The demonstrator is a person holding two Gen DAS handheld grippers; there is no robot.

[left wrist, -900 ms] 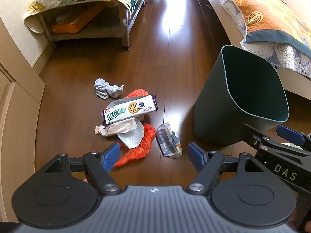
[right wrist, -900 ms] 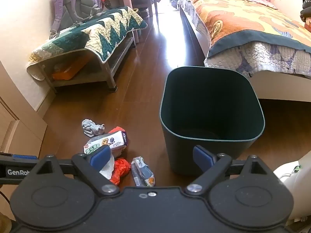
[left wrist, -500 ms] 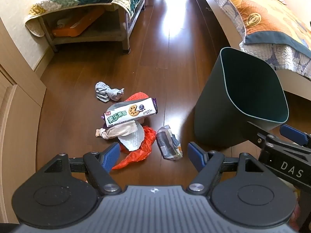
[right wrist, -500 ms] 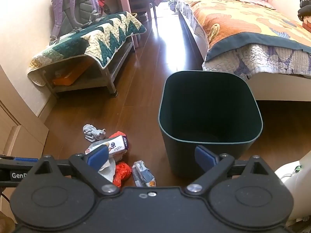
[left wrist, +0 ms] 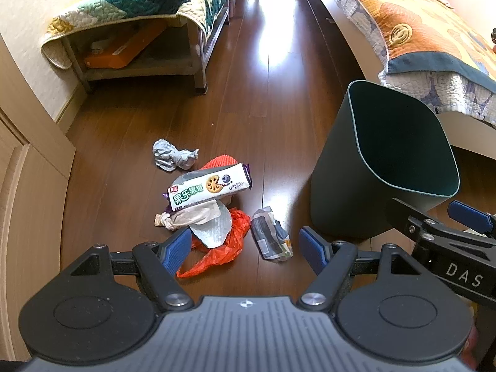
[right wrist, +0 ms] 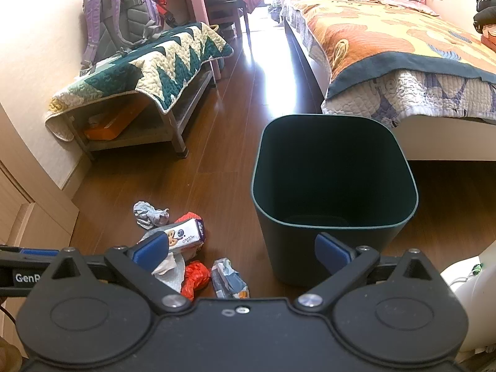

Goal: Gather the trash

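Note:
A pile of trash lies on the wooden floor: a white biscuit packet (left wrist: 209, 189), a red plastic bag (left wrist: 223, 248), a crumpled white tissue (left wrist: 212, 228), a grey paper ball (left wrist: 172, 156) and a crumpled grey wrapper (left wrist: 271, 235). A dark green bin (left wrist: 381, 167) stands upright to the right of it; it also shows in the right wrist view (right wrist: 333, 198). My left gripper (left wrist: 245, 249) is open and empty above the pile. My right gripper (right wrist: 241, 252) is open and empty, near the bin's front rim. The packet (right wrist: 186, 235) shows by its left finger.
A low bench (left wrist: 148, 40) under a green quilt stands at the far left, with an orange box beneath. A bed (right wrist: 403, 62) runs along the right. A cupboard (left wrist: 28, 167) borders the left. A backpack (right wrist: 121, 15) sits on the bench.
Both grippers have drawn back and up a little, so the trash and bin look slightly farther away. Both stay open. Nothing on the floor has moved.

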